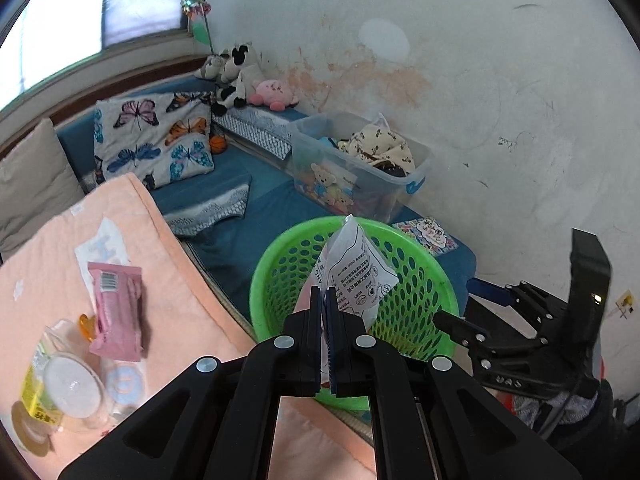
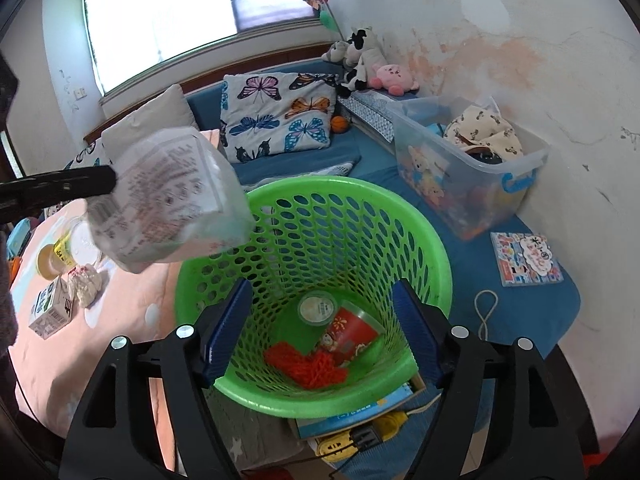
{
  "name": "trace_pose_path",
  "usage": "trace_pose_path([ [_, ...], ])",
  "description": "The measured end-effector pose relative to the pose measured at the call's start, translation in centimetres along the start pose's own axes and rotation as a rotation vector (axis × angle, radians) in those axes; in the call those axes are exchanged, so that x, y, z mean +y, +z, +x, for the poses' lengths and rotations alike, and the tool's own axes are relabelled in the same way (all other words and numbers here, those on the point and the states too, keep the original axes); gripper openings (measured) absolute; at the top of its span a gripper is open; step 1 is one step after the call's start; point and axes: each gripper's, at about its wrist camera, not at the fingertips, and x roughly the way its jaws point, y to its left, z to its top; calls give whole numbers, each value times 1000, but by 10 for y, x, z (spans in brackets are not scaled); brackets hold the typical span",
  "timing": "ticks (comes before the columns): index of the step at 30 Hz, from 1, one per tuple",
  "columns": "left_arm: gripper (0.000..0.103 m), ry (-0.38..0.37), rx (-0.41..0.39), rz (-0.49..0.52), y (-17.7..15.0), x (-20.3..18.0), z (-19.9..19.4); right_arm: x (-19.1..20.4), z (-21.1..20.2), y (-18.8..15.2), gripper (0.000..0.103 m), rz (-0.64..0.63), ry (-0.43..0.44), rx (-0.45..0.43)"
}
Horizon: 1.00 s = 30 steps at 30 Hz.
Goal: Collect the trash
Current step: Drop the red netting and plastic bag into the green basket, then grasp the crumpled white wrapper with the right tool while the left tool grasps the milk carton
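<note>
My left gripper (image 1: 325, 300) is shut on a white printed plastic bag (image 1: 356, 272) and holds it over the green perforated basket (image 1: 432, 280). The right wrist view shows that bag (image 2: 168, 204) at the basket's left rim, with the left gripper (image 2: 108, 178) coming in from the left. My right gripper (image 2: 322, 320) is open and empty, its blue pads either side of the green basket (image 2: 304, 200). The basket holds a red packet (image 2: 348, 336), an orange net (image 2: 308, 368) and a round lid (image 2: 318, 308). A pink wrapper (image 1: 118, 312) and a clear cup (image 1: 68, 388) lie on the peach blanket (image 1: 168, 260).
A small carton (image 2: 50, 312) and crumpled paper (image 2: 86, 282) lie on the blanket. A clear storage box (image 2: 472, 172) of toys, a butterfly pillow (image 2: 276, 116) and plush toys (image 2: 372, 68) sit on the blue mat. A booklet (image 2: 526, 260) lies right of the basket.
</note>
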Motion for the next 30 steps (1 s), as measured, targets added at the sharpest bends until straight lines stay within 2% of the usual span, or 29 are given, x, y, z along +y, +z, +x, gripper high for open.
trace_pose_path([
  [3, 7, -10, 15, -8, -2, -2, 9, 1, -3, -3, 74, 0, 0, -5],
  [4, 12, -4, 17, -10, -3, -3, 12, 1, -3, -3, 74, 1, 1, -5],
  [5, 23, -2, 19, -11, -4, -3, 13, 1, -4, -4, 74, 2, 3, -5],
  [11, 40, -7, 20, -31, -15, -1, 11, 3, -6, -9, 74, 6, 9, -1],
  [24, 58, 107, -59, -62, -59, 40, -62, 43, -14, -7, 77, -42, 71, -15],
  [28, 59, 150, -54, -79, -81, 62, -83, 64, -14, -4, 79, -74, 98, -14],
  [30, 64, 180, -47, -82, -92, 75, -92, 75, -13, -2, 79, -90, 112, -11],
])
